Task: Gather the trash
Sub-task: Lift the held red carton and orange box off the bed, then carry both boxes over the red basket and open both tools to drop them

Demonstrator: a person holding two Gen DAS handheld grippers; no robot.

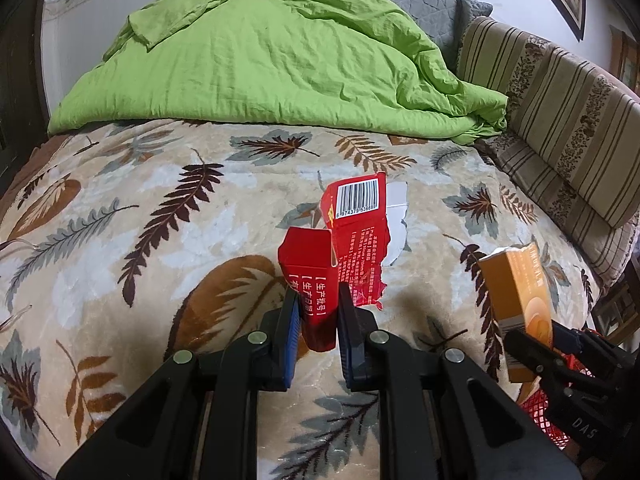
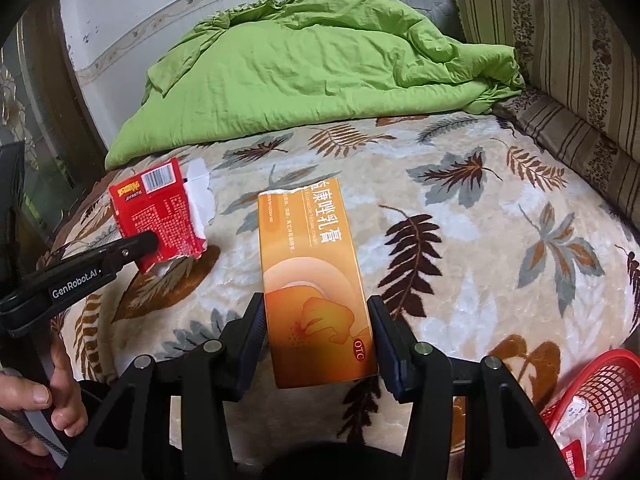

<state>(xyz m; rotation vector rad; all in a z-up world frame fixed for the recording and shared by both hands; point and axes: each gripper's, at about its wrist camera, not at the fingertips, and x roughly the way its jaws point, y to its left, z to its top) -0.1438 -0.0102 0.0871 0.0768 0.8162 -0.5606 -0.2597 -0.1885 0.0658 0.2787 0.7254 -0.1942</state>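
My left gripper (image 1: 318, 320) is shut on a torn red carton (image 1: 352, 236) with a barcode and white inner flap, held up above the leaf-patterned blanket (image 1: 160, 208). The same red carton (image 2: 160, 216) shows at the left of the right wrist view, pinched by the left gripper (image 2: 146, 242). My right gripper (image 2: 318, 332) is shut on an orange medicine box (image 2: 312, 276) with white lettering, its torn end pointing away from me. That orange box (image 1: 516, 300) and the right gripper (image 1: 538, 348) appear at the right edge of the left wrist view.
A red mesh basket (image 2: 608, 392) holding some wrappers sits at the lower right, beside the bed. A crumpled green quilt (image 1: 260, 64) lies across the far end. Striped cushions (image 1: 560, 120) line the right side. A person's hand (image 2: 36, 400) grips the left tool.
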